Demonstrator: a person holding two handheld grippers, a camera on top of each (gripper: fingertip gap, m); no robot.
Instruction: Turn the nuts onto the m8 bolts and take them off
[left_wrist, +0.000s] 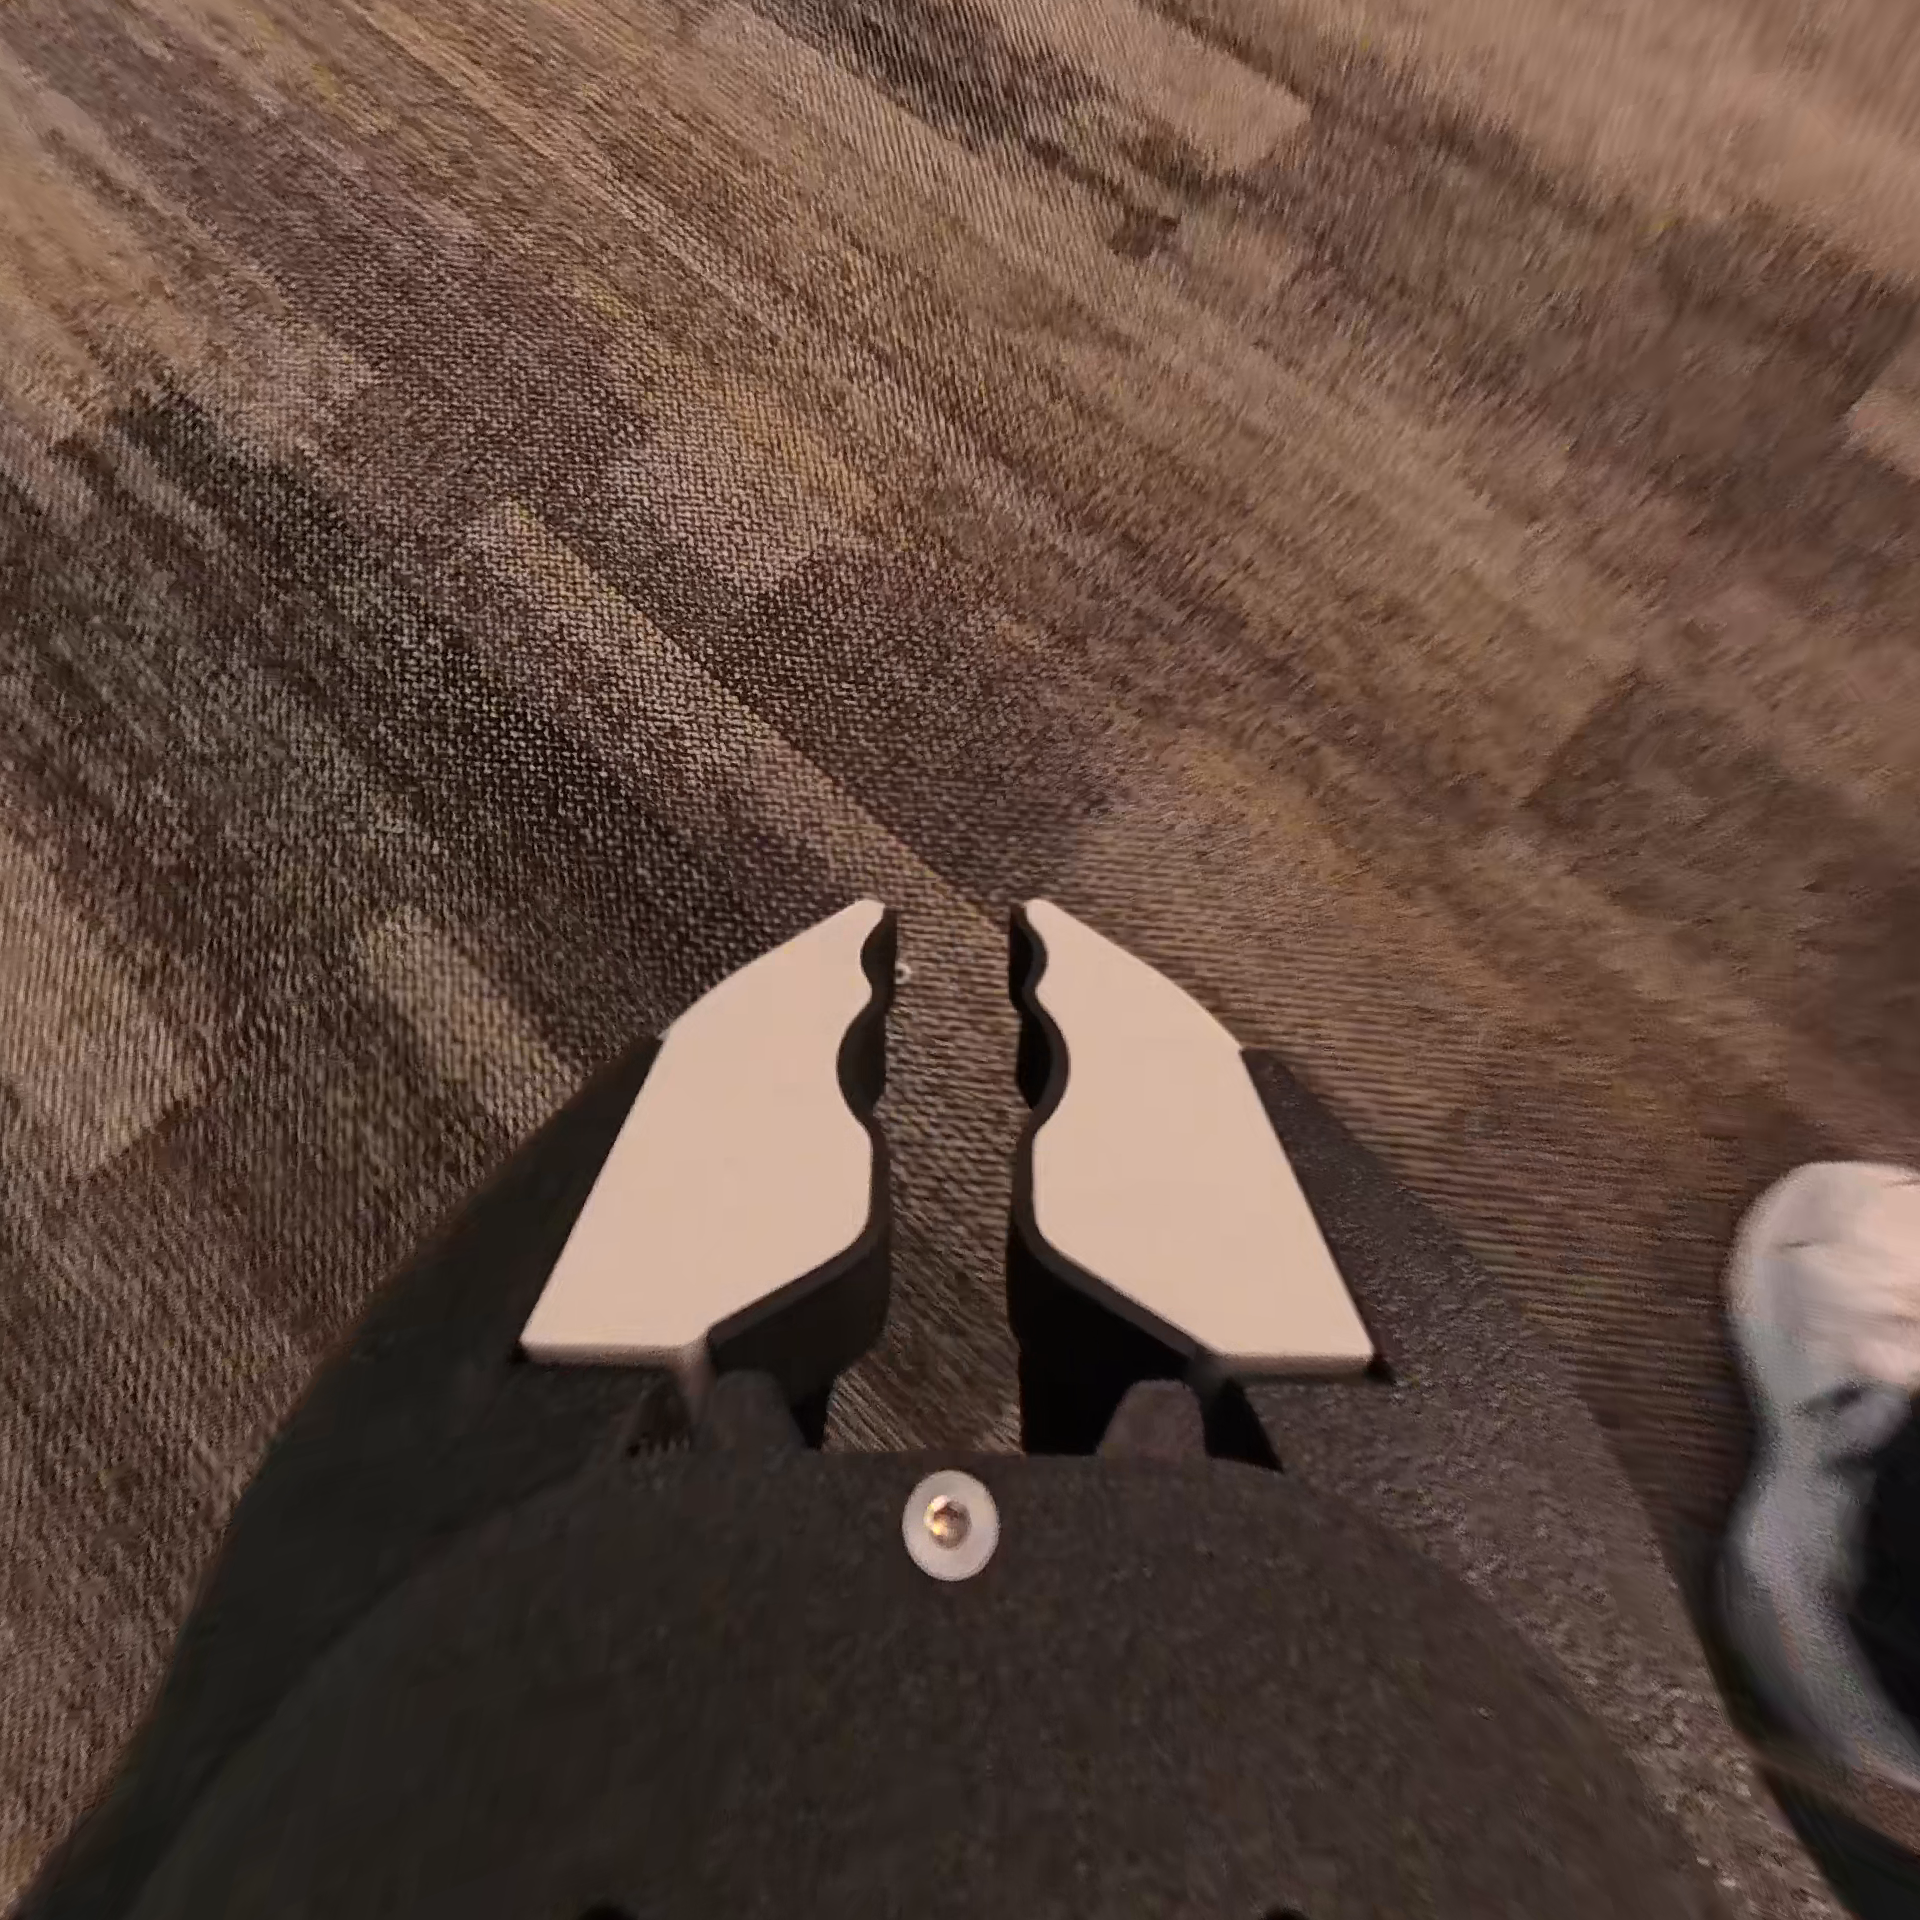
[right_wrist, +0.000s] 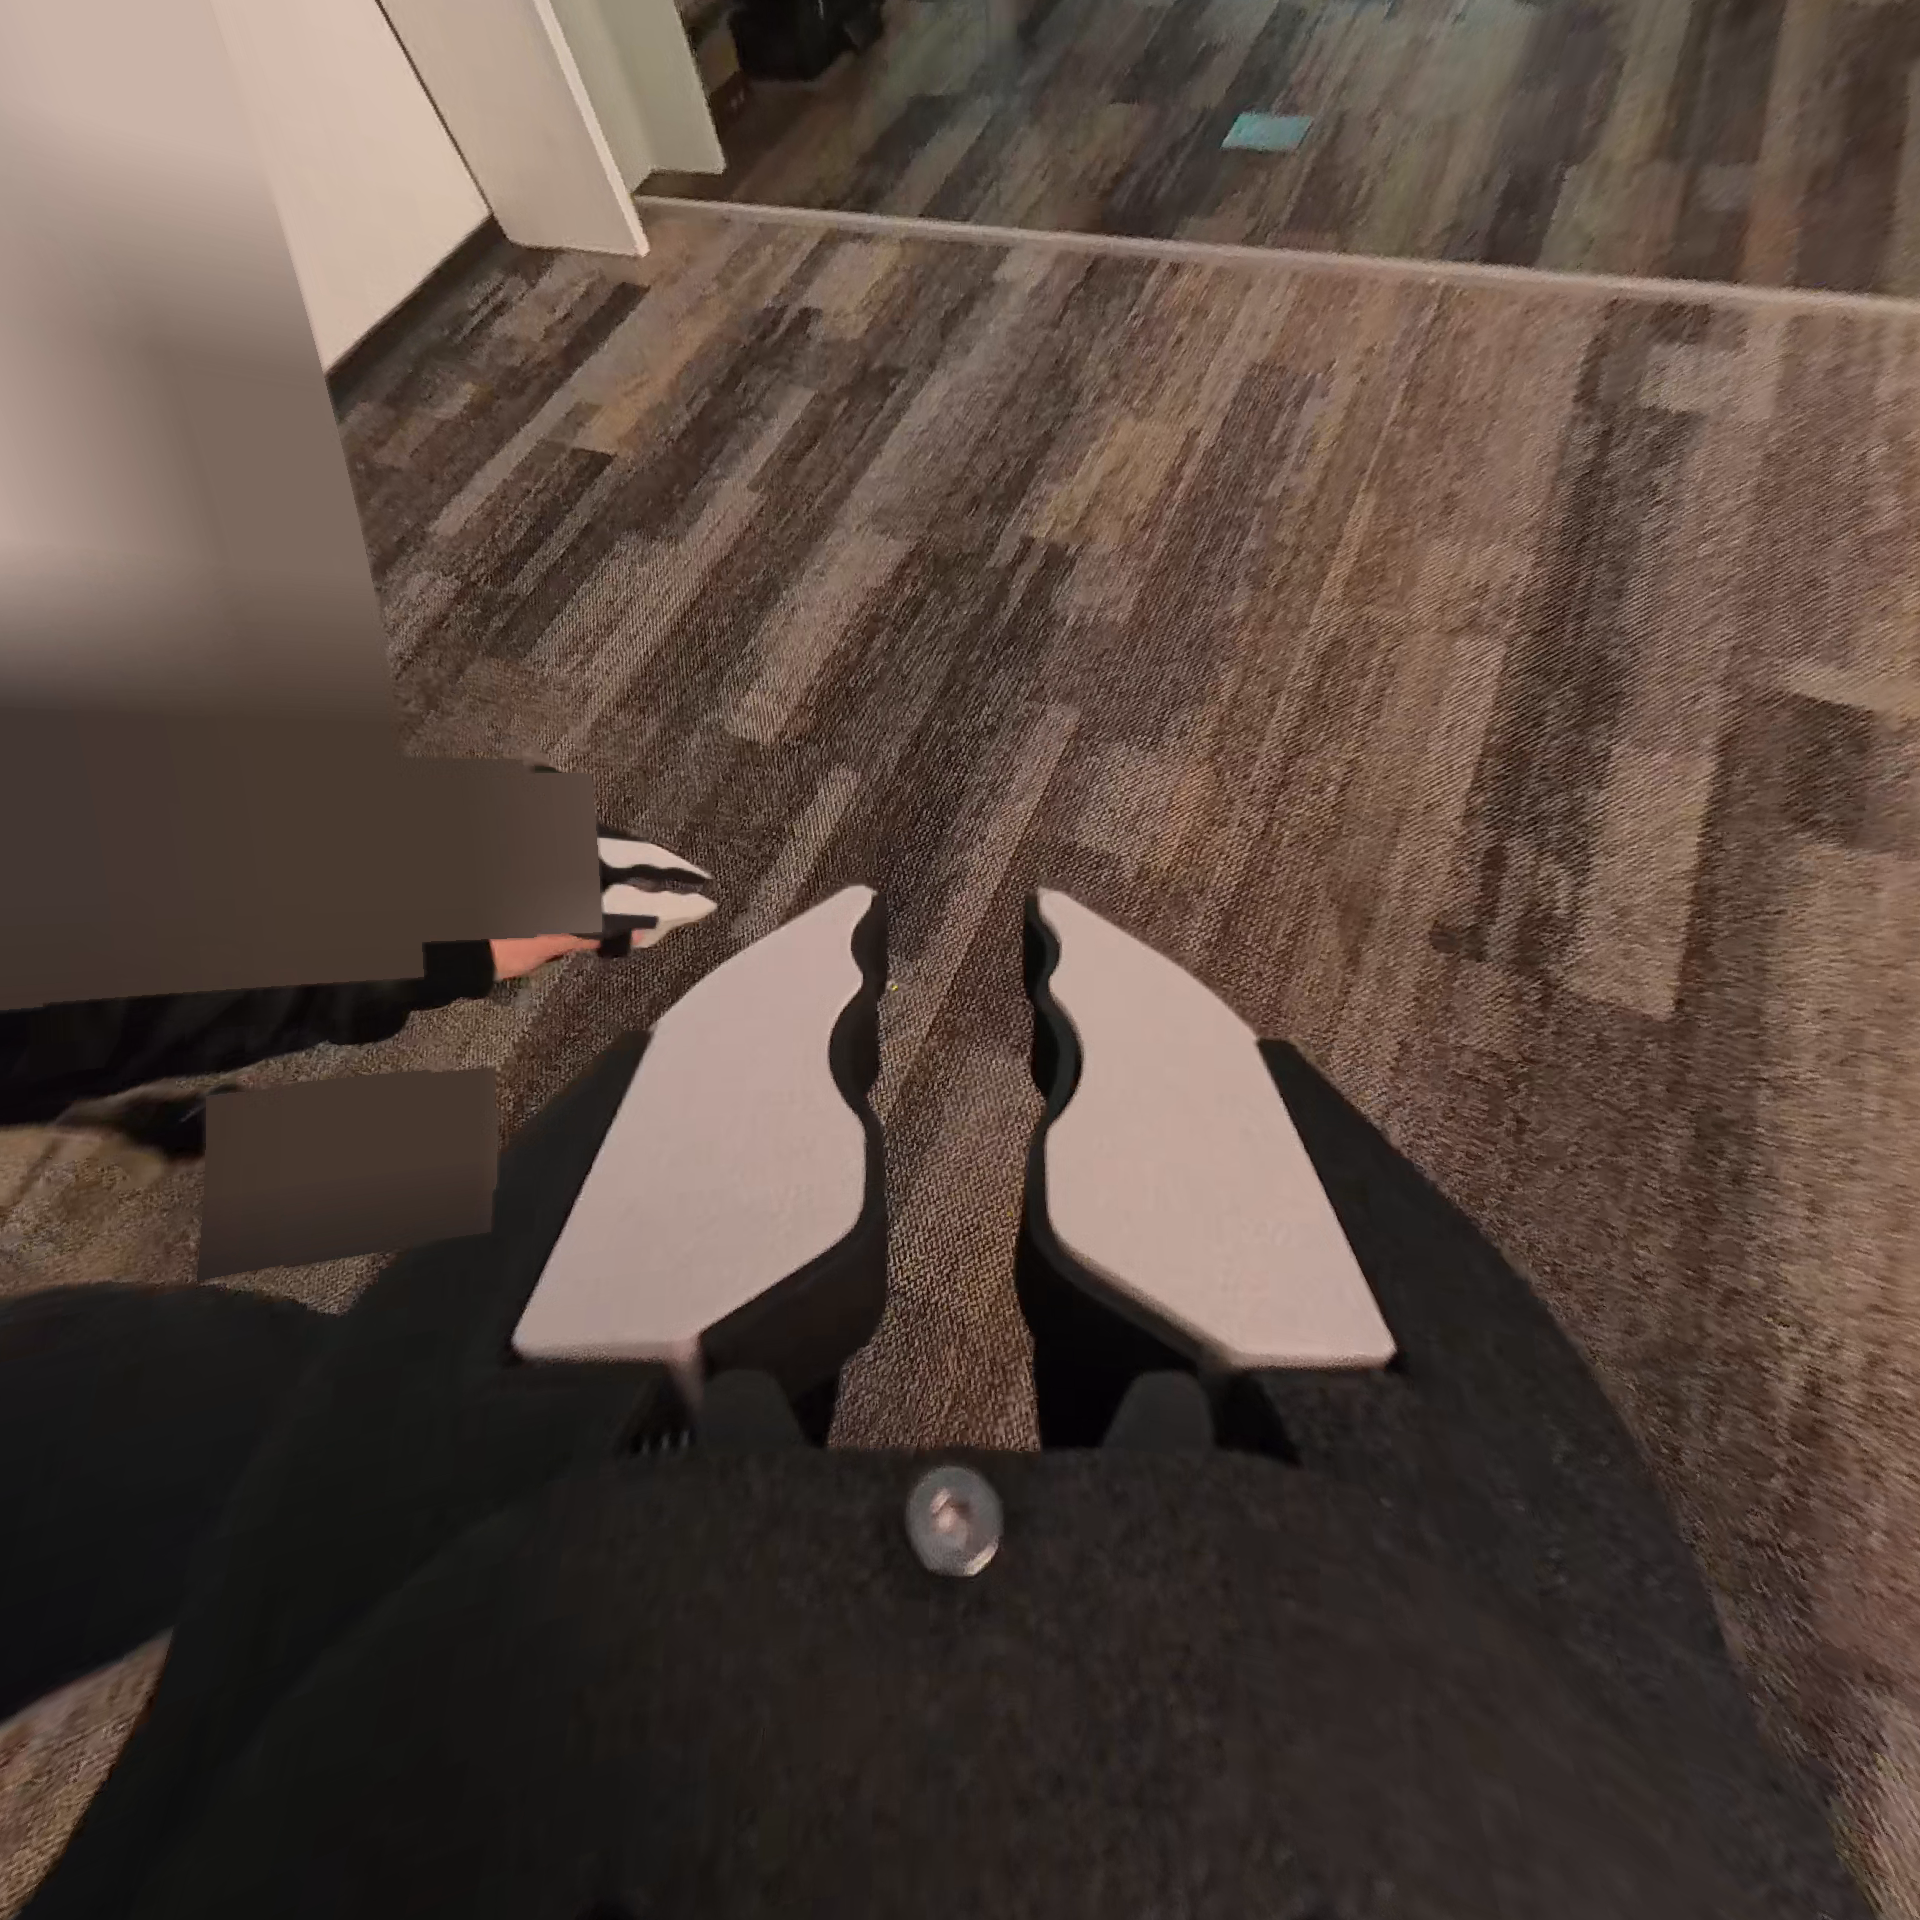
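No nut or bolt shows in either view. In the left wrist view my left gripper (left_wrist: 950, 920) points down at brown patterned carpet (left_wrist: 727, 468); its pale fingers (left_wrist: 769, 1101) stand apart with only carpet between them. In the right wrist view my right gripper (right_wrist: 954, 914) also hangs over the carpet (right_wrist: 1247, 623), its fingers (right_wrist: 1153, 1122) apart and nothing between them. The left gripper's pale fingertips (right_wrist: 655, 883) show at the left of the right wrist view, held by a hand (right_wrist: 530, 954) in a dark sleeve.
A grey and white shoe (left_wrist: 1829, 1455) stands at the right edge of the left wrist view. In the right wrist view a white wall and pillar (right_wrist: 540, 135) rise at the top left, and a grey floor strip (right_wrist: 1247, 255) crosses the carpet beyond. The tips of one gripper are about 55 cm away from the tips of the other.
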